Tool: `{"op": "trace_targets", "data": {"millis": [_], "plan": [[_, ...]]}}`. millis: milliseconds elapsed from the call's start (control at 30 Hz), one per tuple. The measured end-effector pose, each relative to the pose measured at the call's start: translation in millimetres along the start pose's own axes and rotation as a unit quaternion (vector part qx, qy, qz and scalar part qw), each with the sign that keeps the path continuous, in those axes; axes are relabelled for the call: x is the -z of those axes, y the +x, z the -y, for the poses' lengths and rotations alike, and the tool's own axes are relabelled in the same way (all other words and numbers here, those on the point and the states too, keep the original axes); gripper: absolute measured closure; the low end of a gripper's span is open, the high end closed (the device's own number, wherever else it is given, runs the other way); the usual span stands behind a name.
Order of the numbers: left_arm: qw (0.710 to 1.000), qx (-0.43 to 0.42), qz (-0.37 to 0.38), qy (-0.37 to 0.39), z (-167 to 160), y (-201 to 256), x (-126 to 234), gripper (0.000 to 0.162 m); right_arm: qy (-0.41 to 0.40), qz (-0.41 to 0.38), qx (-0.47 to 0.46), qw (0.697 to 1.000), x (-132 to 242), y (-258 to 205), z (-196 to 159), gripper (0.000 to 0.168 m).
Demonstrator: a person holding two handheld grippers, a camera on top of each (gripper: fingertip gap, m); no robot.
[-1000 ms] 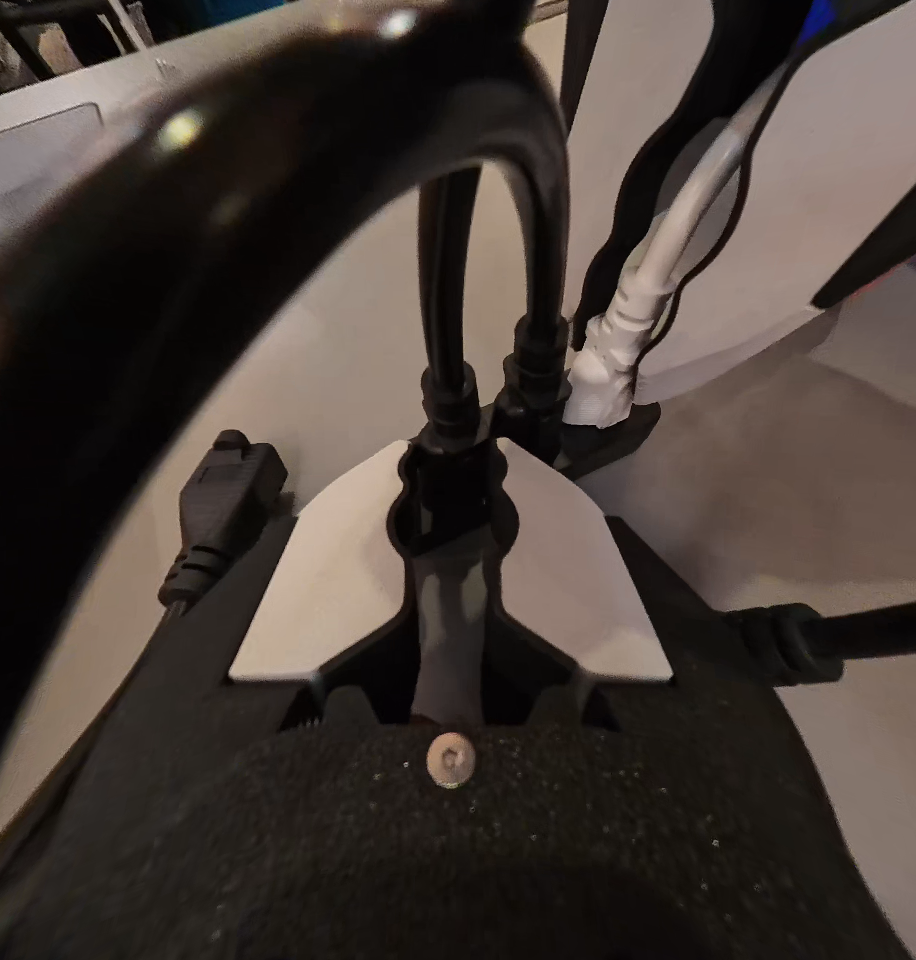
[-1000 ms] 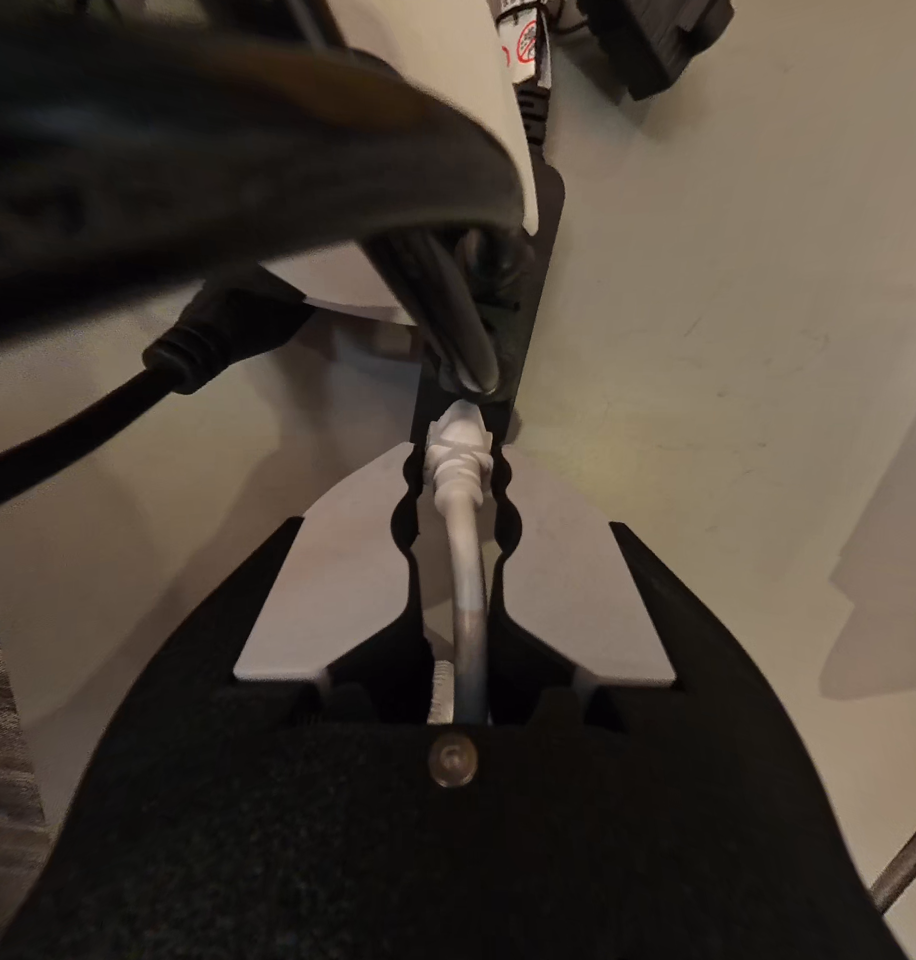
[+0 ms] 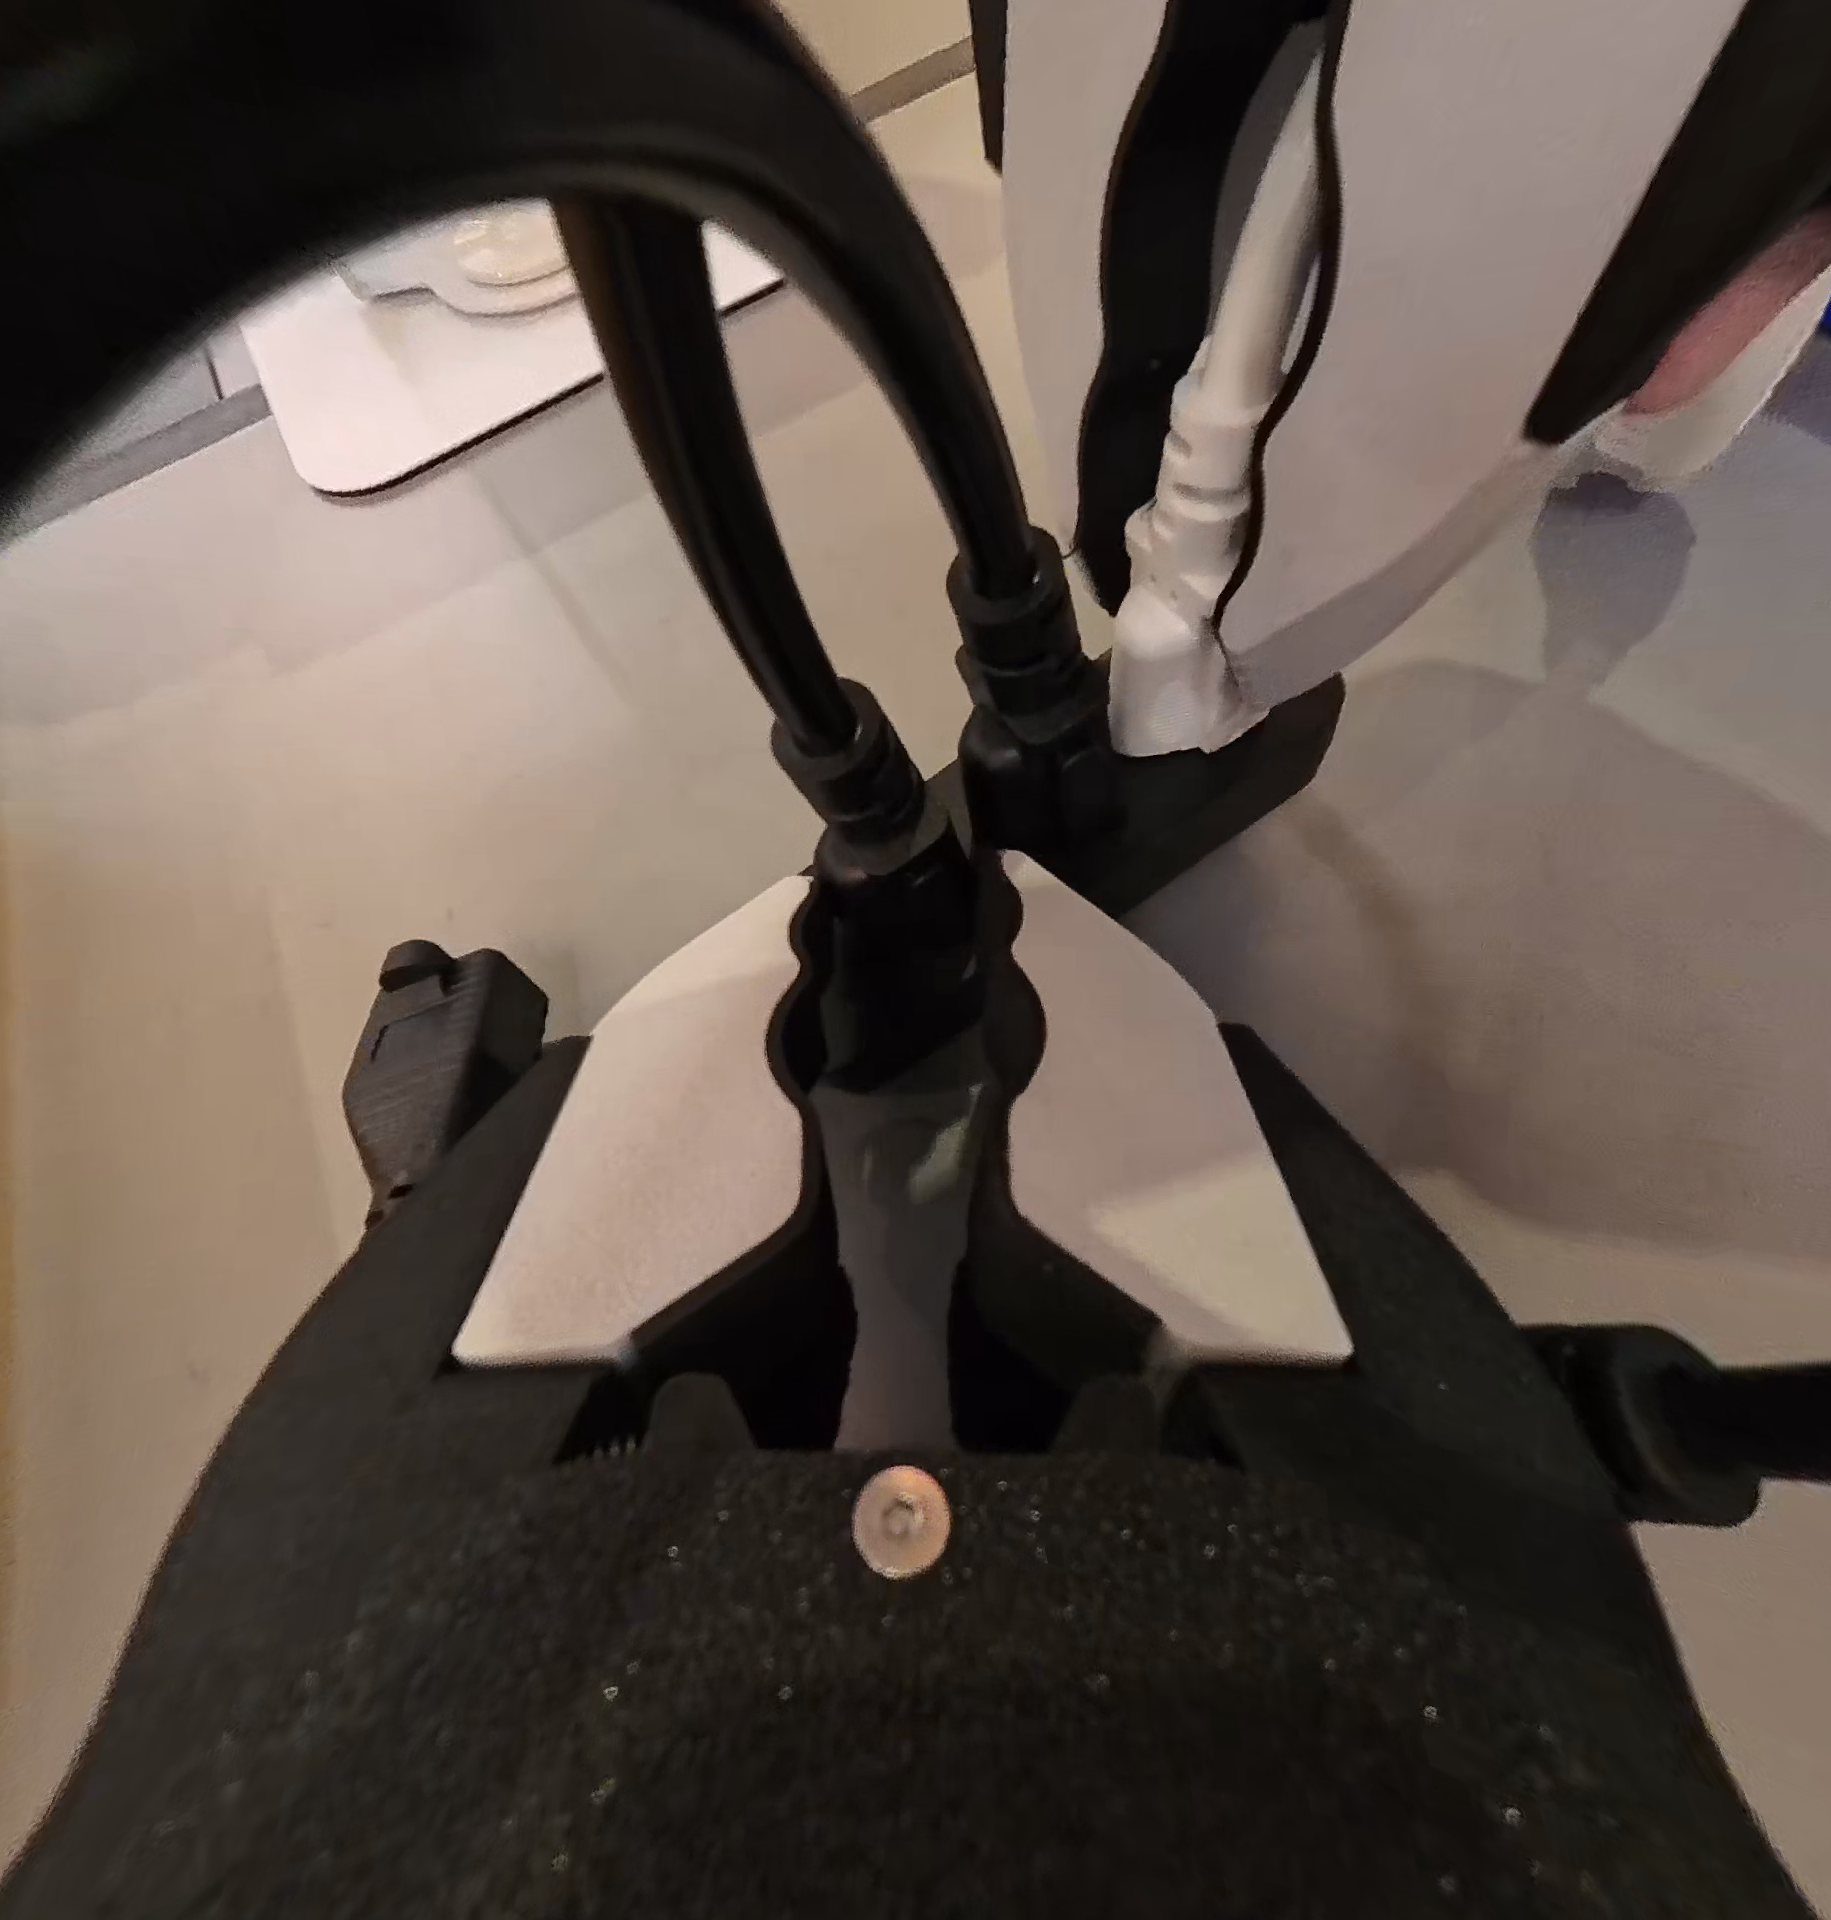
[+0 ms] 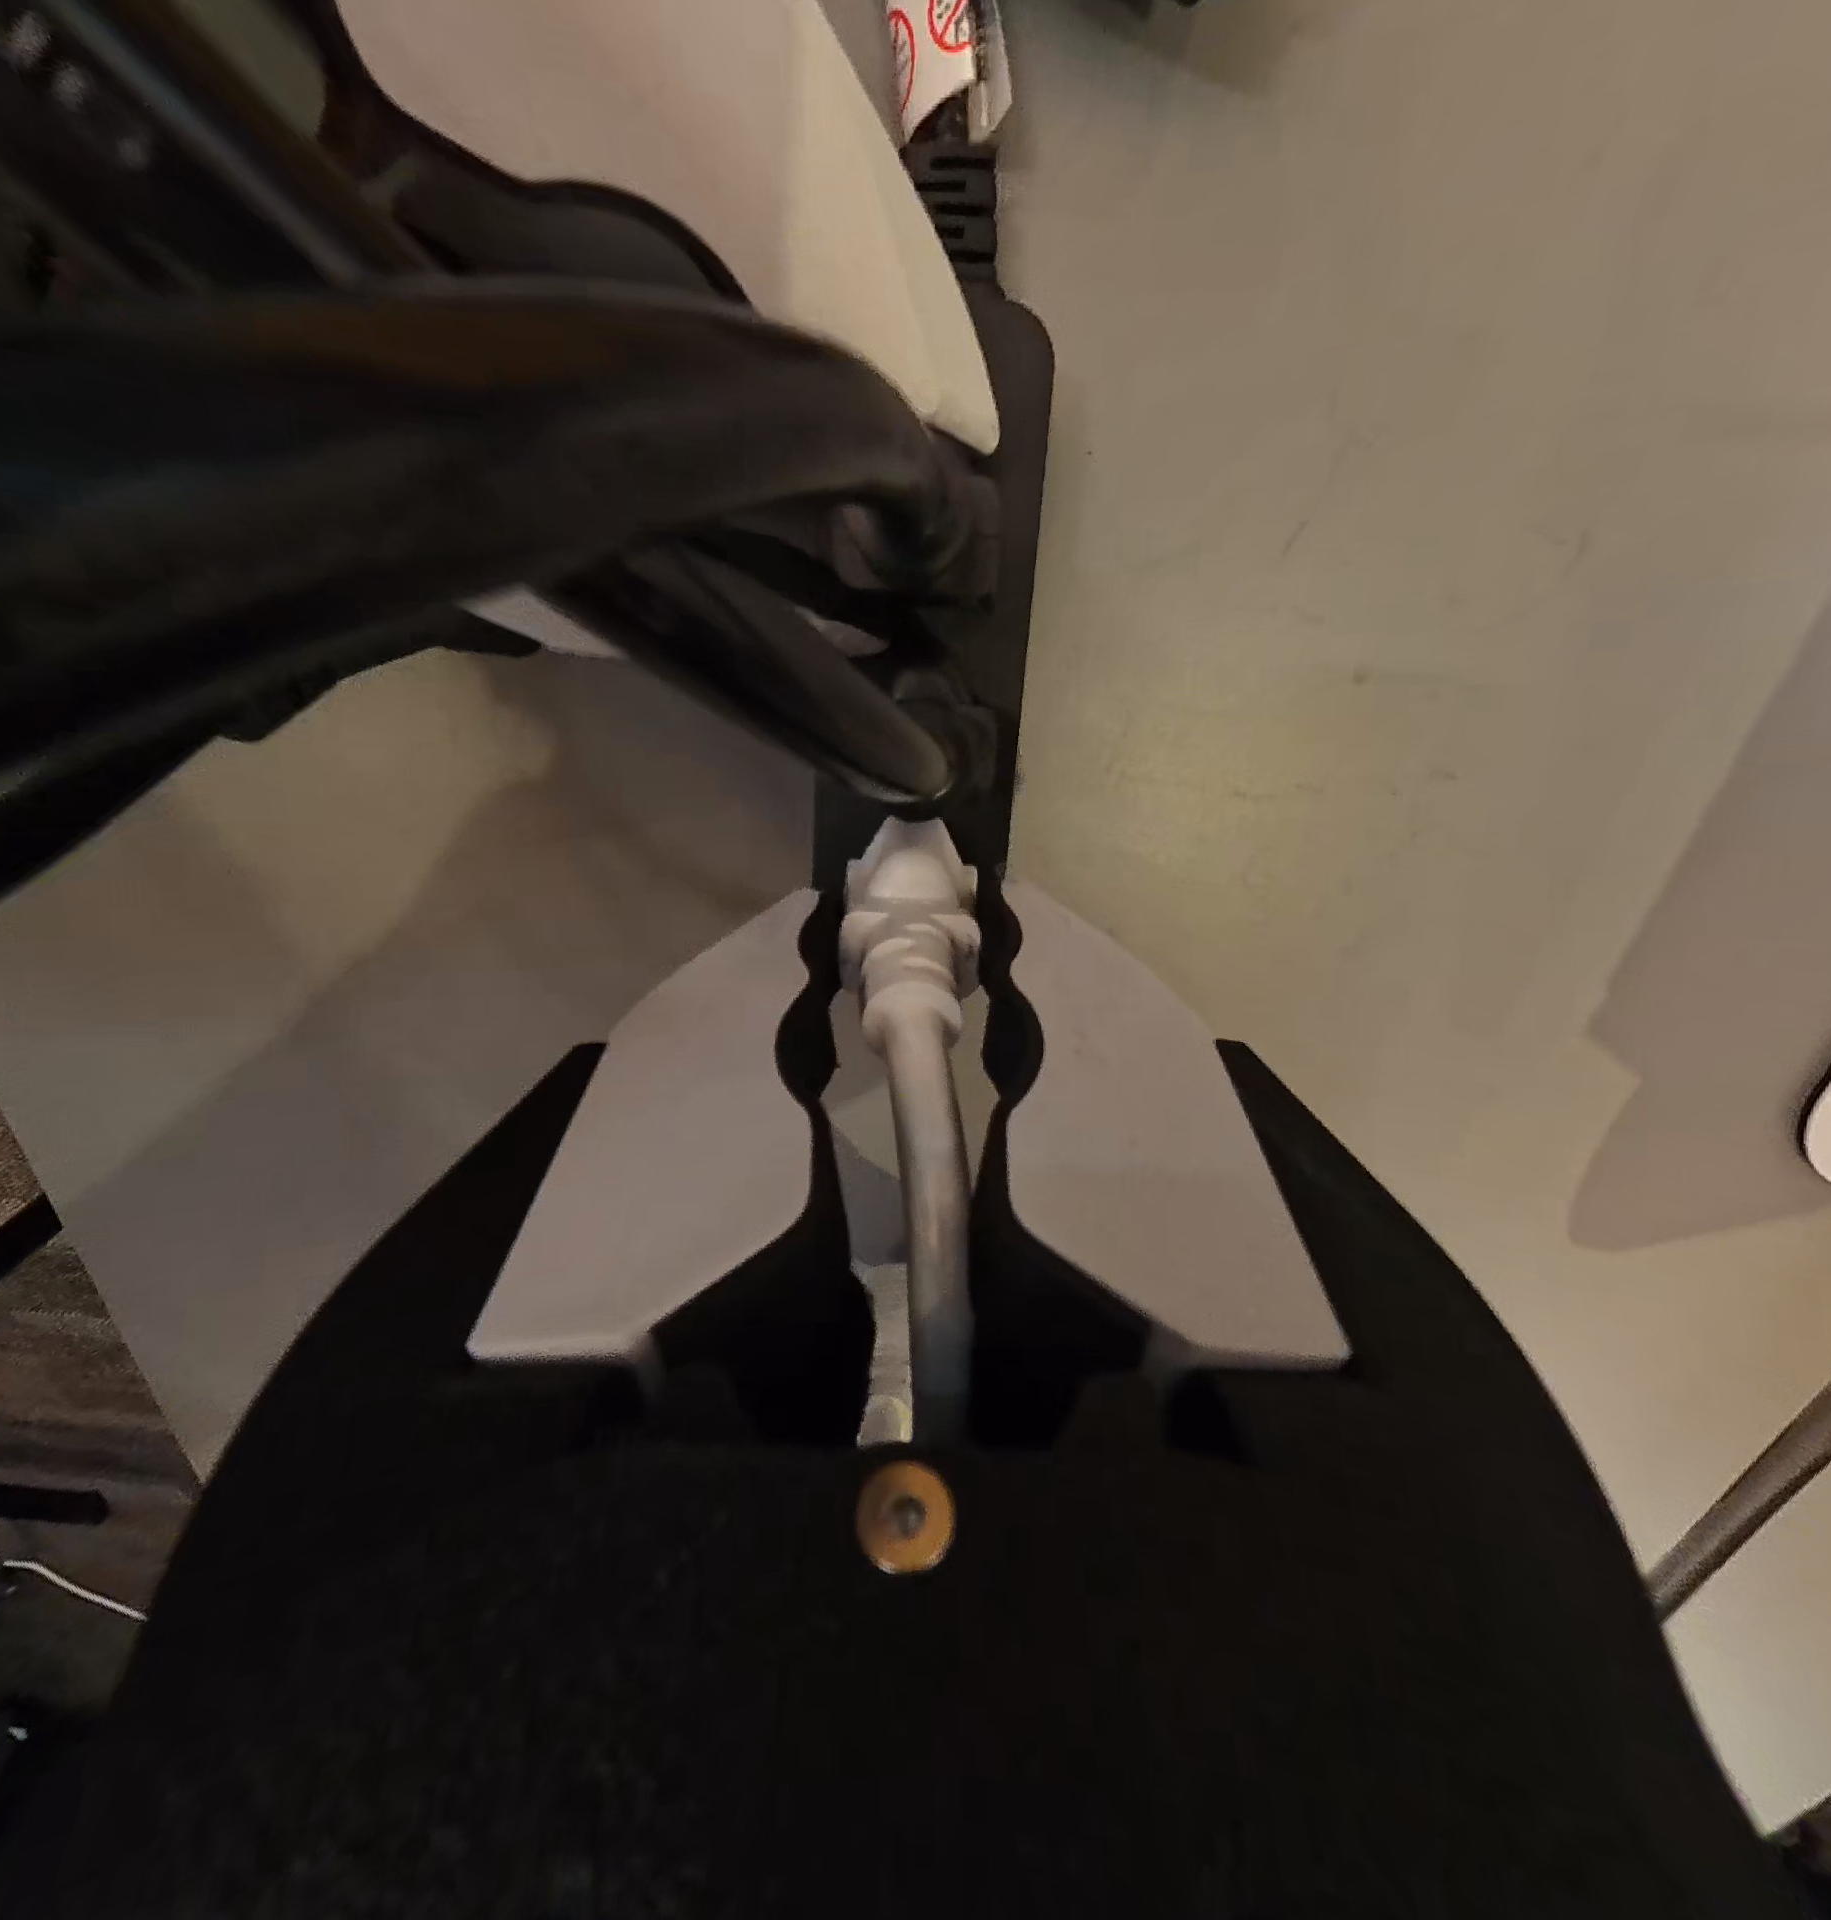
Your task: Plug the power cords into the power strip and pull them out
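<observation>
Three plugs are sitting in a row on the black power strip (image 3: 1181, 821), which is lying on the pale table (image 3: 267, 790). My left gripper (image 3: 906, 935) is pinching the nearest black plug (image 3: 890, 935), its white fingers (image 3: 682, 1143) pressed against the plug body. Just past it, toward 1 o'clock, a second black plug (image 3: 1036, 727) is standing in the strip, and beyond that the white plug (image 3: 1171, 665). My right gripper (image 4: 906, 914) is gripping that white plug (image 4: 911, 904) at its ribbed collar, with the white cord (image 4: 932, 1164) running back between the fingers.

No brand is showing on the strip or plugs. In the right wrist view a small tag with red marks (image 4: 932, 62) is hanging at 12 o'clock, cut off by the frame, and I am not reading it. A thick black cord (image 3: 475, 114) is looping close across the left lens from 9 to 12 o'clock, blurred and hiding much of the table; the same dark loop (image 4: 371, 436) is covering the left half of the other view. At 9 o'clock in the left wrist view a loose black connector (image 3: 443, 1060) is lying partly hidden behind my gripper body. A white pad (image 3: 454, 384) is lying at 11 o'clock, half hidden.
</observation>
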State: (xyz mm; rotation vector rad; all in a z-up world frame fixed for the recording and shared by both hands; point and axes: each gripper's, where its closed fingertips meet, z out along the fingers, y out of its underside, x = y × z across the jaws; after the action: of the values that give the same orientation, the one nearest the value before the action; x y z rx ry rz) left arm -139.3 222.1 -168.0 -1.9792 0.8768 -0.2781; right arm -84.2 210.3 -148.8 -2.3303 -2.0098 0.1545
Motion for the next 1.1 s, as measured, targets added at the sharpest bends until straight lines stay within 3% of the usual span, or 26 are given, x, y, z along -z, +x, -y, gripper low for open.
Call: {"op": "trace_targets", "data": {"millis": [433,567,667,733,1000,1033,1100], "plan": [[1.0,-0.018,-0.025,-0.006,-1,7,0,0.134,-0.02,0.027,-0.032,0.999,-10,-11,-10,0.143],[0.999,0.042,0.003,-0.009,-9,3,18,0.135,0.008,0.038,-0.044,0.998,-13,-24,6,0.143],[0.997,0.062,0.043,-0.002,-17,11,38,0.116,0.001,0.021,-0.004,1.0,-16,-32,17,0.143],[0.995,0.082,0.061,0.01,-18,13,49,0.113,-0.007,0.015,-0.004,1.0,-17,-38,22,0.143],[0.974,0.214,-0.005,0.067,-13,35,83,0.131,0.011,0.018,-0.029,0.999,-19,-60,37,0.142],[0.972,0.222,0.012,0.081,-12,32,88,0.121,0.013,0.018,-0.031,0.999,-19,-60,37,0.142],[0.967,0.213,0.028,0.14,0,31,100,0.123,0.018,0.02,-0.03,0.999,-19,-59,38,0.143]]}}
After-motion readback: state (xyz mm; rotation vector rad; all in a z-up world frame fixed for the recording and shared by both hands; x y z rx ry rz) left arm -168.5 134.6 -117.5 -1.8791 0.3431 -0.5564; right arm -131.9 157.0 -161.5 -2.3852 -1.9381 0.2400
